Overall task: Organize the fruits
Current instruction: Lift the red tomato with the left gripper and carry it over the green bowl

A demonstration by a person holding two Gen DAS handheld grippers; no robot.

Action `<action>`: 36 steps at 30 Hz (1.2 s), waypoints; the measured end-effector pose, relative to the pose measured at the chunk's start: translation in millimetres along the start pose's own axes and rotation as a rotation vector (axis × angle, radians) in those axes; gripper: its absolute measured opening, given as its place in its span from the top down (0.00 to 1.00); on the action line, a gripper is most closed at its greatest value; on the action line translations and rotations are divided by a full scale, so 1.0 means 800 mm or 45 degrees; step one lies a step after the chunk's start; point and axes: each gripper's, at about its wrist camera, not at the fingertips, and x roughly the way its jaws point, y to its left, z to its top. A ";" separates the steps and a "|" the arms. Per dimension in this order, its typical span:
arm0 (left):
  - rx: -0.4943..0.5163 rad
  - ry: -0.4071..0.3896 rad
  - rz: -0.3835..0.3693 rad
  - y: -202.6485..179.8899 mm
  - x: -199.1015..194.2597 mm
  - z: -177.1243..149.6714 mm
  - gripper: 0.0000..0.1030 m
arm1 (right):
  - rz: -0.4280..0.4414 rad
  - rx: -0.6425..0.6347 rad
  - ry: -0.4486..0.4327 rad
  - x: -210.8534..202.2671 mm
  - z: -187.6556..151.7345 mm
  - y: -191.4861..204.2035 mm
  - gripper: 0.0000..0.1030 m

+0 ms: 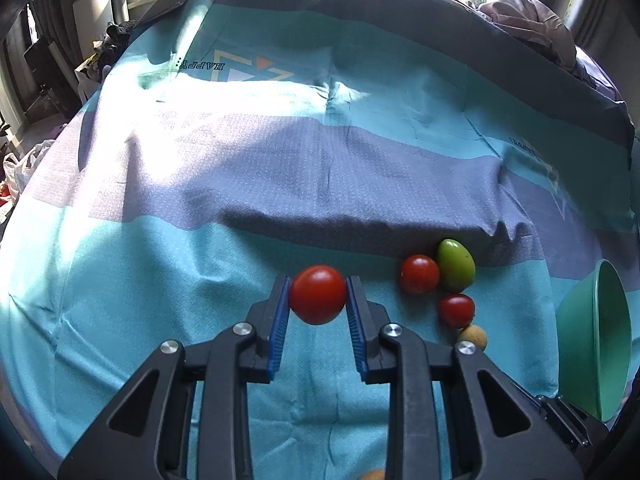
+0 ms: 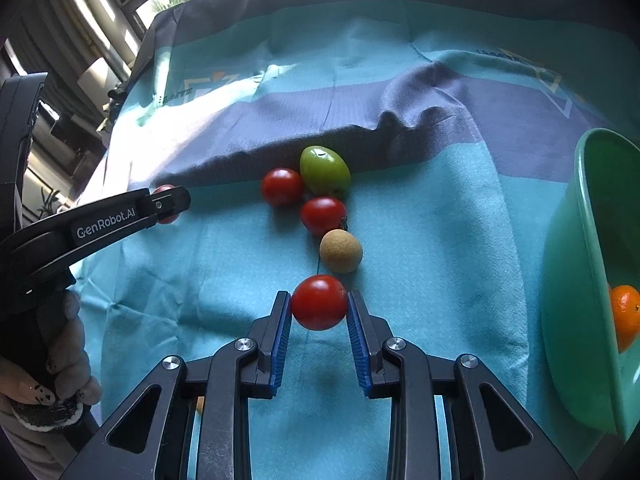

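**Both grippers clamp a red tomato each**

While the striped teal and grey cloth (image 1: 200,280) lies rumpled over the surface, the left gripper (image 1: 318,300) has its blue pads pressed on either side of a red tomato (image 1: 318,295), jaws drawn in narrow around it and the fruit clear of the cloth. From the right wrist view this same gripper (image 2: 170,204) sits at the left, its tip hiding most of the tomato it carries.

The right gripper (image 2: 319,306) likewise pinches its own tomato (image 2: 319,302) between both pads, near the middle of the cloth.

Just beyond it lies a tan round fruit (image 2: 341,251), then a small tomato (image 2: 323,216) touching it on the far side. Farther still, another tomato (image 2: 282,187) sits to the left of a green oval fruit (image 2: 325,171), the two touching, close to a fold in the cloth.

At the right edge stands a green bowl (image 2: 568,260), tilted in view, with an orange (image 2: 626,316) inside. A hand (image 2: 60,360) grips the left gripper's handle at the near left.
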 end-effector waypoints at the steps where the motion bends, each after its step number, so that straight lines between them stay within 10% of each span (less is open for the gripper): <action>1: 0.001 -0.011 -0.005 -0.001 -0.004 0.000 0.73 | -0.002 0.002 -0.008 -0.003 0.000 -0.001 0.71; 36: 0.174 -0.190 -0.290 -0.069 -0.100 -0.024 0.73 | 0.084 0.148 -0.289 -0.115 0.006 -0.059 0.71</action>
